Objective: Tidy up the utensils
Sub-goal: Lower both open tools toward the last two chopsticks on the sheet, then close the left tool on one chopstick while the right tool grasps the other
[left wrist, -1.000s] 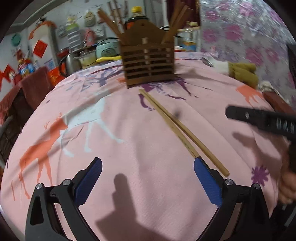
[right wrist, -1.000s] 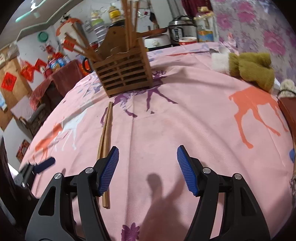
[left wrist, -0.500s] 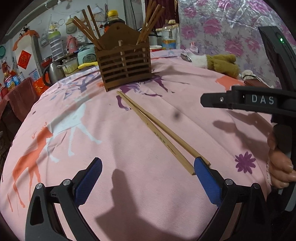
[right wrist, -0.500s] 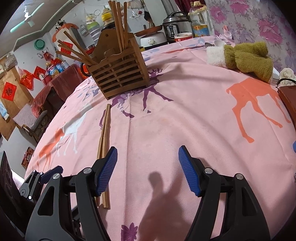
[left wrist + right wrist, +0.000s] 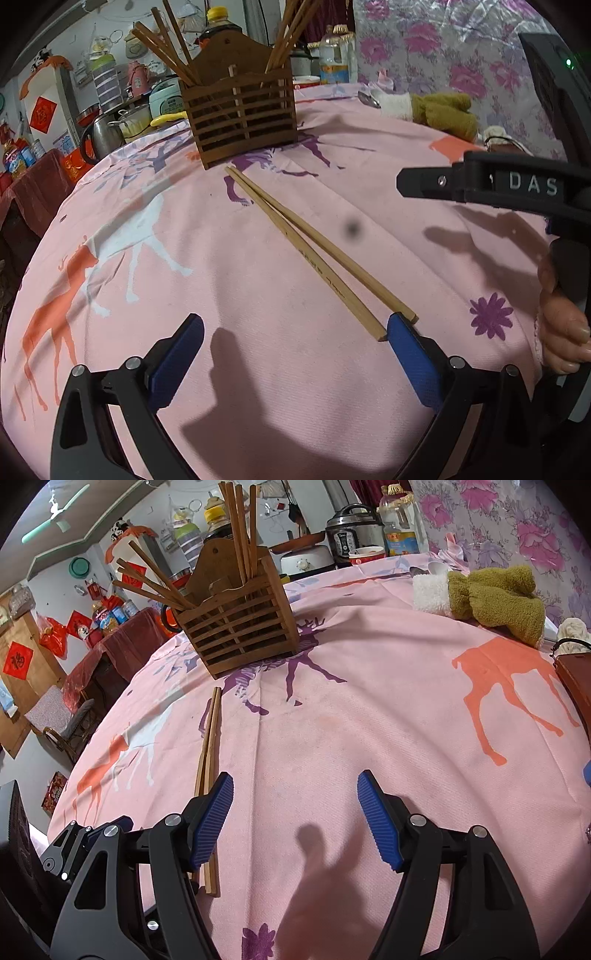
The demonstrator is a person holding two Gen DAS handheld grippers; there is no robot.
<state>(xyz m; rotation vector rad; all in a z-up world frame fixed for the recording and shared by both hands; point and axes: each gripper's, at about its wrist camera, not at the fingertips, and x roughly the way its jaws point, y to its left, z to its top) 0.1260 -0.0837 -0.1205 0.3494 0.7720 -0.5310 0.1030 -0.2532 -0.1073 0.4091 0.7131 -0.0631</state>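
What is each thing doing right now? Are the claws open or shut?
Left claw: open, holding nothing.
Right claw: open, holding nothing.
Loose chopsticks: lying flat on the cloth, side by side, not gripped.
Wooden holder: standing upright, with chopsticks leaning in it.
Green towel: lying bunched up at the far edge of the table.

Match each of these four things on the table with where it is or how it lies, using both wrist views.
Column one:
1. pair of light wooden chopsticks
2. brown slatted wooden utensil holder
3. olive-green fluffy cloth
4. left tool

Column two:
A. stands upright with chopsticks sticking out of it
B. open, its blue pads wide apart over the pink cloth
C. lies flat on the pink tablecloth, in front of the holder
D. lies at the far right edge of the table

Pairs: 1-C, 2-A, 3-D, 4-B
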